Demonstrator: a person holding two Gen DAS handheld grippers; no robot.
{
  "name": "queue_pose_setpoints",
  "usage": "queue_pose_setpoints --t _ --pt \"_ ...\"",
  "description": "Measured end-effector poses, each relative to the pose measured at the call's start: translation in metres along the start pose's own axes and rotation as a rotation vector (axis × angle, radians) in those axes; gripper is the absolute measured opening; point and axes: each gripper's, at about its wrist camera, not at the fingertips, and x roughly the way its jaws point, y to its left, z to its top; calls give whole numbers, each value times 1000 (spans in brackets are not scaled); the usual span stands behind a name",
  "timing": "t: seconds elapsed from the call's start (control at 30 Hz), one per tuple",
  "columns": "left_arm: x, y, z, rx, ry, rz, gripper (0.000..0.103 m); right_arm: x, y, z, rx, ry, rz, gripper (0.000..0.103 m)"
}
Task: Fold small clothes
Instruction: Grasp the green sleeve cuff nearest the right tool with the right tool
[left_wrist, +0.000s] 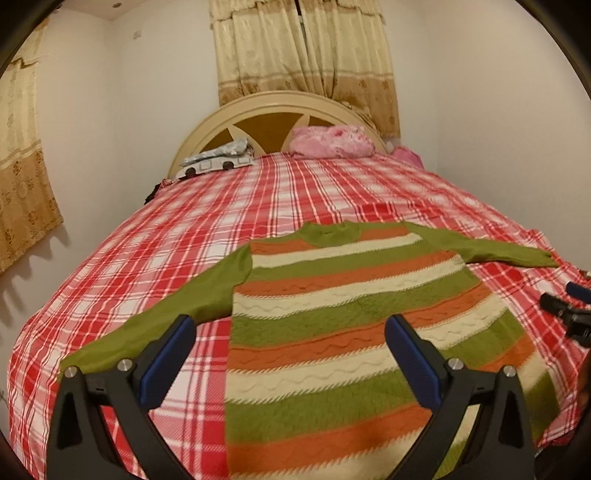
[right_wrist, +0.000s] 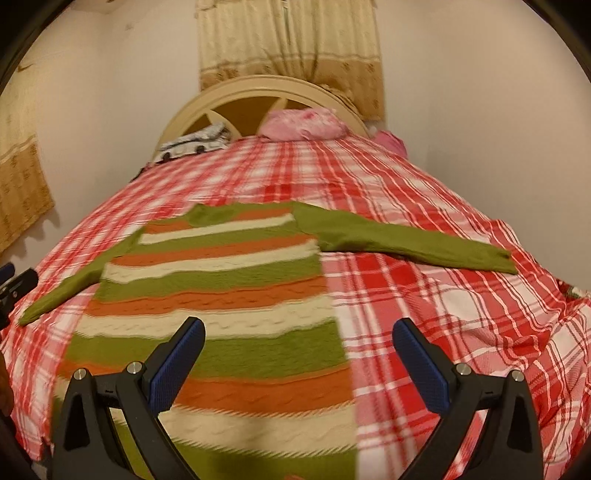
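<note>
A small knitted sweater (left_wrist: 332, 314) (right_wrist: 221, 295) with green, orange and cream stripes lies flat on the bed, neck away from me, both green sleeves spread out. My left gripper (left_wrist: 290, 328) hovers open above its lower left part, near the left sleeve (left_wrist: 166, 317). My right gripper (right_wrist: 299, 332) stands open over the sweater's lower right edge, nothing between its fingers. The right sleeve (right_wrist: 406, 240) stretches out to the right. The right gripper's tip (left_wrist: 569, 310) shows at the left wrist view's right edge; the left gripper (right_wrist: 14, 284) shows at the right wrist view's left edge.
The bed carries a red and white plaid cover (left_wrist: 258, 206) (right_wrist: 443, 314). At the cream headboard (left_wrist: 266, 110) lie a pink bundle (left_wrist: 328, 142) and a grey-white patterned cloth (left_wrist: 218, 158). Walls and beige curtains (left_wrist: 303, 48) surround the bed.
</note>
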Motion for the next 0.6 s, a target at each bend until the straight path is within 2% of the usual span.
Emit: queue_pose_setpoints --t 0.23,0.47,0.53,0.6 --pt "45 -18 10 15 42 -6 103 38 -78 25 138 51 -72 101" --pt "82 -36 16 5 96 -28 103 68 -183 44 309 81 -197 101" --pt "87 -42 17 10 100 -30 103 77 -210 45 368 100 -218 98" --pt "93 -47 18 19 101 -30 103 88 -242 44 441 131 -239 88"
